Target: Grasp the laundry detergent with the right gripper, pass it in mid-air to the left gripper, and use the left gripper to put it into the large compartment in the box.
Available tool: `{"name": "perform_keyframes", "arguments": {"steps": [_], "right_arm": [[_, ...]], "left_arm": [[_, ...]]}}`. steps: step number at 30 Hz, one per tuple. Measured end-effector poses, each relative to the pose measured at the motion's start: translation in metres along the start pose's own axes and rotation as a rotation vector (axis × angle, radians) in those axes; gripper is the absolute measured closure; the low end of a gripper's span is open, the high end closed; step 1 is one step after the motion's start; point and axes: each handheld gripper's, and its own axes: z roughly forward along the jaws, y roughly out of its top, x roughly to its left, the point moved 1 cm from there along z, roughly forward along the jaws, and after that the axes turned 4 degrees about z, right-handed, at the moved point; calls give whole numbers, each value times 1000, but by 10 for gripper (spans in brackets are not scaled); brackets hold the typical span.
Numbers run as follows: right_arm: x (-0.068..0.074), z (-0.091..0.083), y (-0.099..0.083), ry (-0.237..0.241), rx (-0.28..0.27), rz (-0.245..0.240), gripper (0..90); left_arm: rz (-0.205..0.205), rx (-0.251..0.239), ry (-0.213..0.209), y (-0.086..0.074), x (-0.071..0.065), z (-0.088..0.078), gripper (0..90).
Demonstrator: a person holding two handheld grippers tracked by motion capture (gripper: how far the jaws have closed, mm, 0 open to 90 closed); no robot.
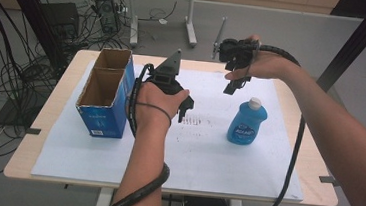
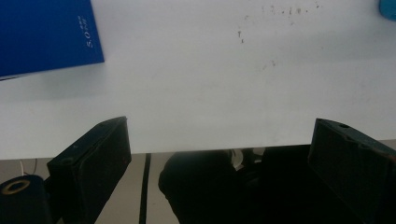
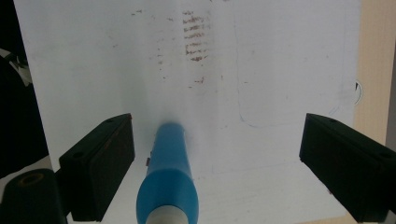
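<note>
A blue dish-soap bottle [image 1: 247,122] with a white cap stands upright on the white sheet [image 1: 202,150], right of centre. My right gripper [image 1: 233,85] hovers above and just behind it, open. In the right gripper view the bottle [image 3: 169,186] rises between the spread jaws, closer to the left one and touching neither. An open-topped blue cardboard box [image 1: 102,96] stands at the left. My left gripper [image 1: 184,109] hangs open over the sheet's middle, between box and bottle, holding nothing. The left gripper view has the box [image 2: 46,32] at top left and a bit of the bottle [image 2: 387,8] at top right.
Faint dark smudges [image 1: 197,120] mark the sheet's middle. The wooden table's edge [image 1: 316,160] frames the sheet. Behind the table are another table's legs [image 1: 191,31], tangled cables [image 1: 3,67] and black frame posts [image 1: 357,43].
</note>
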Motion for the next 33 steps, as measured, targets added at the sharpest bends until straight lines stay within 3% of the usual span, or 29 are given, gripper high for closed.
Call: {"name": "perform_keyframes", "arguments": {"steps": [17, 33], "right_arm": [[2, -4, -6, 1, -2, -3, 104], [4, -20, -46, -3, -4, 29, 103]], "left_arm": [[7, 3, -2, -2, -3, 0, 61], [5, -10, 12, -5, -6, -7, 60]]}}
